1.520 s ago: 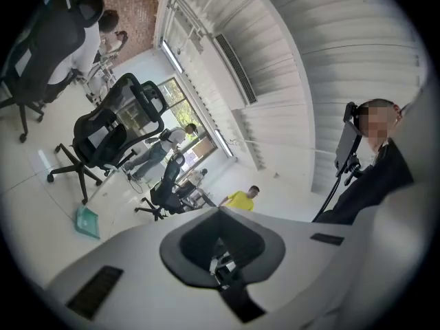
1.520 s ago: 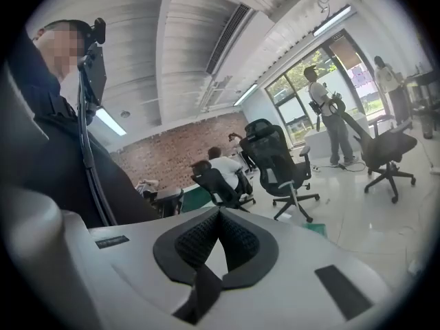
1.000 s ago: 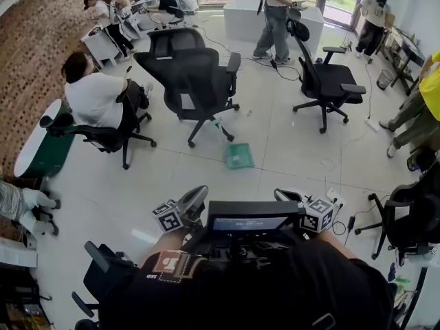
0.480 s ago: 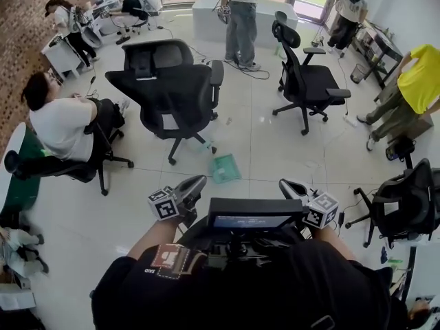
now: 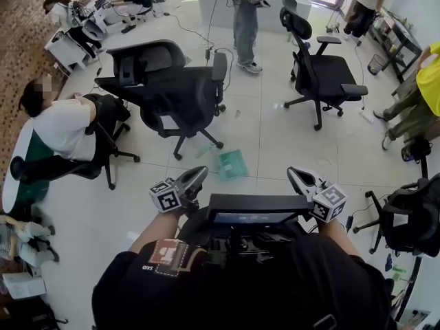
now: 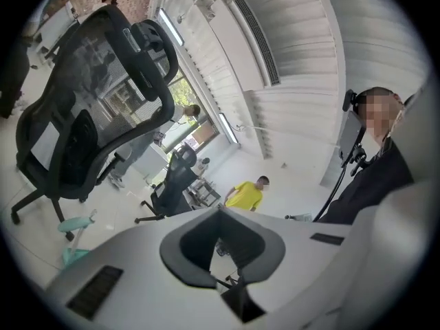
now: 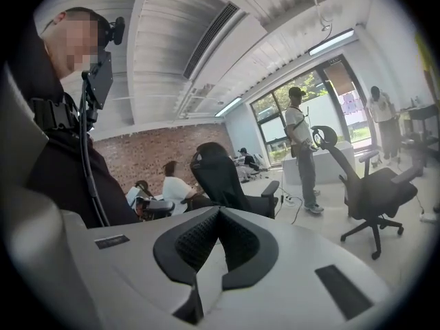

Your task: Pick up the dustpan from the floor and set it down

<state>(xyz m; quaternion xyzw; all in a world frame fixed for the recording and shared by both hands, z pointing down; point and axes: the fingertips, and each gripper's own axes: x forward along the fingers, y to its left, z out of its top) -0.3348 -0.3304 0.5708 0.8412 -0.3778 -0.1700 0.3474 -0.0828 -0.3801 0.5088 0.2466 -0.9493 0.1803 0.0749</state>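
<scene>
The teal dustpan [image 5: 232, 163] lies on the white floor beside the wheeled base of a black office chair [image 5: 172, 91]. In the left gripper view the dustpan [image 6: 71, 256] shows at the lower left, its handle sticking up. My left gripper [image 5: 197, 176] is held out in front of the person, shut and with nothing in it, a short way left of the dustpan and nearer the person. My right gripper [image 5: 294, 175] is also shut and holds nothing, to the dustpan's right. In their own views the left gripper [image 6: 221, 212] and the right gripper [image 7: 221, 212] both have their jaws meeting.
A second black chair [image 5: 323, 71] stands at the back right and a third [image 5: 412, 212] at the right edge. A seated person [image 5: 65, 126] is at the left, a standing person [image 5: 244, 19] at the back, another in yellow [image 5: 421, 95] at the right. Cables trail over the floor.
The person has walked across the room, so chairs and people have shifted in view. Both grippers stay shut and held out in front. The dustpan still lies on the floor.
</scene>
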